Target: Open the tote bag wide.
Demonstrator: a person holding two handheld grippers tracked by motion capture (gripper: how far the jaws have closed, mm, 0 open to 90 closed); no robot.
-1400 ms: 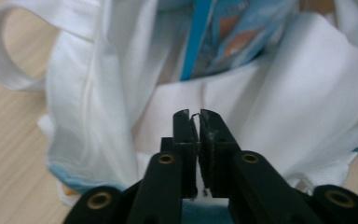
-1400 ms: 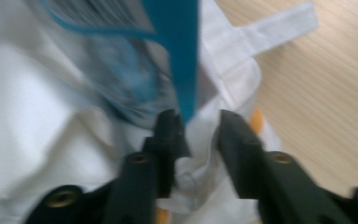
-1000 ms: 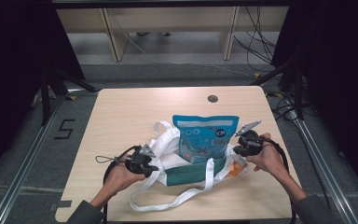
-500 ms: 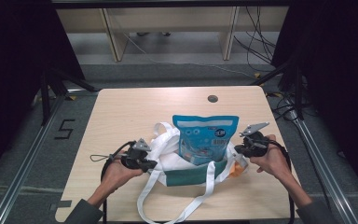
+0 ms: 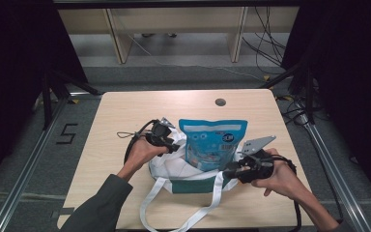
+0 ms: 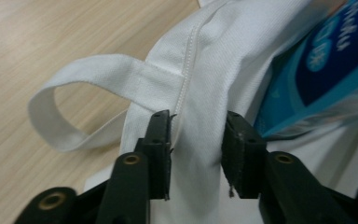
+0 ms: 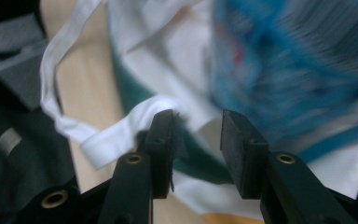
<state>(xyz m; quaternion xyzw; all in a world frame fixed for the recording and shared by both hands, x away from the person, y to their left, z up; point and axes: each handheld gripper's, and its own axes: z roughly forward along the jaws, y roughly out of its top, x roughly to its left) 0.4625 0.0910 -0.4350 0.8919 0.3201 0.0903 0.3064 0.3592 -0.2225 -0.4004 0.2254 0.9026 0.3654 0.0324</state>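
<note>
bag hem (image 6: 200,140) between left claw (image 6: 196,122) pads

Grey-green sleeve (image 5: 101,203) on left arm; black grippers, brass screws (grey three-cornered plate (image 5: 258,144) on right).

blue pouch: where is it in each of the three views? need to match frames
High view: blue pouch stands at table centre, in the mouth of the white tote bag.
Left gripper view: its blue printed corner sits at the upper right, behind the bag's white fabric.
Right gripper view: a blurred blue mass at the upper right.
Shared landmark: the bag's white strap.
</note>
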